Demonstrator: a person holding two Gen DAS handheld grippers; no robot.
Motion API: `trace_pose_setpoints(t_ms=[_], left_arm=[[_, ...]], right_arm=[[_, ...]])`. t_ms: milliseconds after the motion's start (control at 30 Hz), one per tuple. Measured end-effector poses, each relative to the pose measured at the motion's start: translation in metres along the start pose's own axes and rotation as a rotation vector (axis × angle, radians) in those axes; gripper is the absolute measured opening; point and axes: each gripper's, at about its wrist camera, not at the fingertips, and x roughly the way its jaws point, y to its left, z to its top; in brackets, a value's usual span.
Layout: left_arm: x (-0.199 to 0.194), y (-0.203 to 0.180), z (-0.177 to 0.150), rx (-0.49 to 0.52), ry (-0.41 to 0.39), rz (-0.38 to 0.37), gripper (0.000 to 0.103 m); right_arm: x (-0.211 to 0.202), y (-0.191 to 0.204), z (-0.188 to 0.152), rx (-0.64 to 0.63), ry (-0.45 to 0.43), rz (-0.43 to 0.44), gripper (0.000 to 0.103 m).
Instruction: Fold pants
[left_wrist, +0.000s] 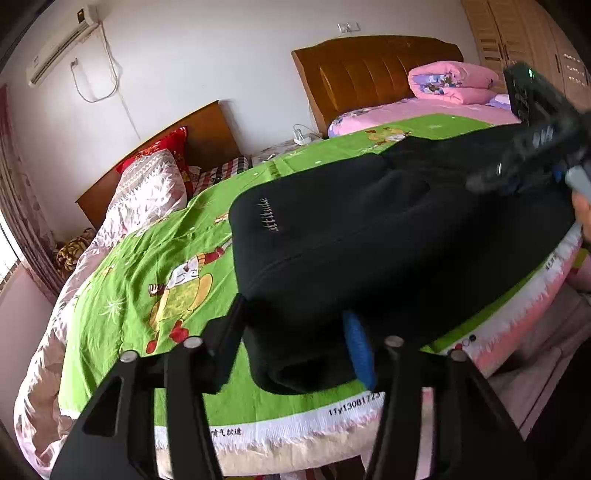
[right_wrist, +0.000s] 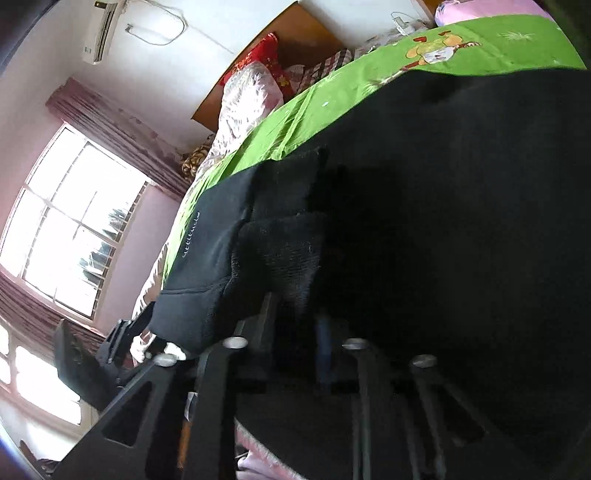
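Lying doubled on green sheet, black pants, both hand-held grippers clenched on fabric.

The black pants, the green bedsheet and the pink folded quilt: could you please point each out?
black pants (left_wrist: 388, 236), left wrist view, upper folded layer.
green bedsheet (left_wrist: 122, 295), left wrist view, bare printed area.
pink folded quilt (left_wrist: 454, 81), left wrist view, its side.

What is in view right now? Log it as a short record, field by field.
item: black pants, lying partly folded on the green sheet
print: small pale lettering near one edge of the pants
left hand-held gripper: fingers astride a thick folded edge of the pants at the near bed edge
right hand-held gripper: at another pants edge, view too dark to judge the grip
surface: bed
background: headboard, pink quilt, window
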Motion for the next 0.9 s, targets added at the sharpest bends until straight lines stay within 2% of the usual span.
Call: trace_pose_setpoints(t_ms=[33, 67, 200, 267, 300, 333, 400, 467, 500, 567, 600, 633, 733, 900], left_arm=[[-0.002, 0.001, -0.001, -0.005, -0.003, -0.008, 0.057], [-0.006, 0.004, -0.001, -0.02, -0.011, -0.022, 0.061], [-0.021, 0.019, -0.002, -0.092, -0.064, -0.052, 0.072], [-0.024, 0.025, -0.002, -0.115, -0.077, -0.042, 0.076], [-0.025, 0.027, -0.003, -0.125, -0.079, -0.035, 0.077], [-0.025, 0.029, -0.003, -0.133, -0.077, -0.025, 0.079], [-0.025, 0.034, -0.006, -0.141, -0.072, -0.01, 0.079], [-0.026, 0.038, -0.011, -0.155, -0.068, -0.005, 0.082], [-0.026, 0.039, -0.012, -0.16, -0.065, -0.002, 0.083], [-0.027, 0.043, -0.017, -0.172, -0.055, 0.003, 0.083], [-0.027, 0.044, -0.019, -0.176, -0.05, 0.001, 0.083], [-0.028, 0.044, -0.021, -0.178, -0.043, -0.003, 0.083], [-0.026, 0.04, -0.027, -0.157, -0.013, -0.01, 0.087], [-0.014, 0.028, -0.028, -0.14, 0.03, -0.026, 0.087]], right_arm=[[-0.008, 0.002, 0.002, -0.009, -0.019, -0.017, 0.09], [-0.017, 0.004, 0.004, -0.022, -0.049, -0.041, 0.098], [-0.032, 0.003, 0.015, -0.035, -0.07, -0.062, 0.097], [-0.017, -0.006, 0.02, -0.002, -0.007, -0.038, 0.092], [-0.004, -0.012, 0.019, 0.015, 0.047, -0.035, 0.084], [0.008, -0.012, 0.018, 0.014, 0.092, -0.047, 0.084], [0.018, 0.004, 0.017, -0.069, 0.12, -0.072, 0.083], [0.03, 0.018, 0.016, -0.099, 0.17, -0.036, 0.073], [0.039, 0.027, 0.014, -0.128, 0.193, -0.053, 0.073], [0.046, 0.033, 0.015, -0.151, 0.187, -0.062, 0.066], [0.044, 0.034, 0.016, -0.144, 0.176, -0.056, 0.054], [0.042, 0.033, 0.017, -0.135, 0.15, -0.067, 0.033], [0.027, 0.026, 0.014, -0.103, 0.052, -0.011, 0.022], [0.007, 0.04, 0.014, -0.132, -0.049, 0.001, 0.016]])
